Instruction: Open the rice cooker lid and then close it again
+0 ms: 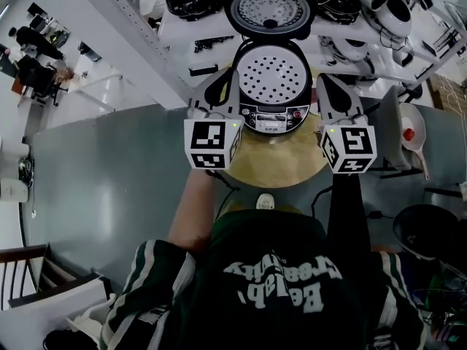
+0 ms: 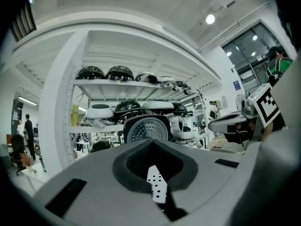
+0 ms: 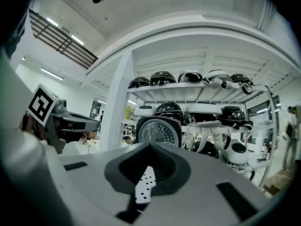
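Rice cooker (image 1: 271,86) at top centre on round table (image 1: 281,172), control panel facing frame bottom. Lid (image 1: 269,7) stands open behind. Left gripper (image 1: 219,84) and right gripper (image 1: 327,84) flank it, jaws pressed together, empty.

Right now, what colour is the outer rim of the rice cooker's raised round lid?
Dark maroon, on the raised round lid; clearest in the head view.

The rice cooker (image 1: 271,86) stood at the desk's (image 1: 273,168) far edge, its lid (image 1: 269,7) raised behind it, between the left tongs (image 1: 216,92) and the right tongs (image 1: 334,95).
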Tool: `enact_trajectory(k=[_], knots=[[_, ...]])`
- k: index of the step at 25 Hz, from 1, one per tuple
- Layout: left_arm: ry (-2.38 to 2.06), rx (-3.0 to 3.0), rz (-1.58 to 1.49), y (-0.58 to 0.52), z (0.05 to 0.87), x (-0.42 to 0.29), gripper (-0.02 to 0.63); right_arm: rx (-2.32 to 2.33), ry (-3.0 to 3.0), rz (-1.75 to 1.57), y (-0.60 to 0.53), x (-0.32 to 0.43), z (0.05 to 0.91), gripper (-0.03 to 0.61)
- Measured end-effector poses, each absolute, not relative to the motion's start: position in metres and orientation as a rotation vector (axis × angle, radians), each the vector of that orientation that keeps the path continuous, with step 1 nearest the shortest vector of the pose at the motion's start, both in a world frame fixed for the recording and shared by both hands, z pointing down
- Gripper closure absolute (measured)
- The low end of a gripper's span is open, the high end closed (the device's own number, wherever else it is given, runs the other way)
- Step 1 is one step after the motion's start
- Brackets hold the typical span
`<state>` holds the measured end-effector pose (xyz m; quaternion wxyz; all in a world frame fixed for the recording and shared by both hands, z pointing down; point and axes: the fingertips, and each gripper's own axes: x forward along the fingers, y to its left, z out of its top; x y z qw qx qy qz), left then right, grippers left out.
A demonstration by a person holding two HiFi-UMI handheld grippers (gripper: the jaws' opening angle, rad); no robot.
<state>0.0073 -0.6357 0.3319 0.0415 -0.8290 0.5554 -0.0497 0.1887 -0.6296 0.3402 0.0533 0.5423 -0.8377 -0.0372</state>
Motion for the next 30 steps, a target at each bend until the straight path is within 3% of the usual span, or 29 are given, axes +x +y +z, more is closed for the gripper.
enact_trajectory(k=[30], knots=[[1.637, -2.607, -0.166, -0.637, 0.34, 0.026, 0.62, 1.622, -2.521, -0.109, -0.625, 0.192, 0.352, 0.574]])
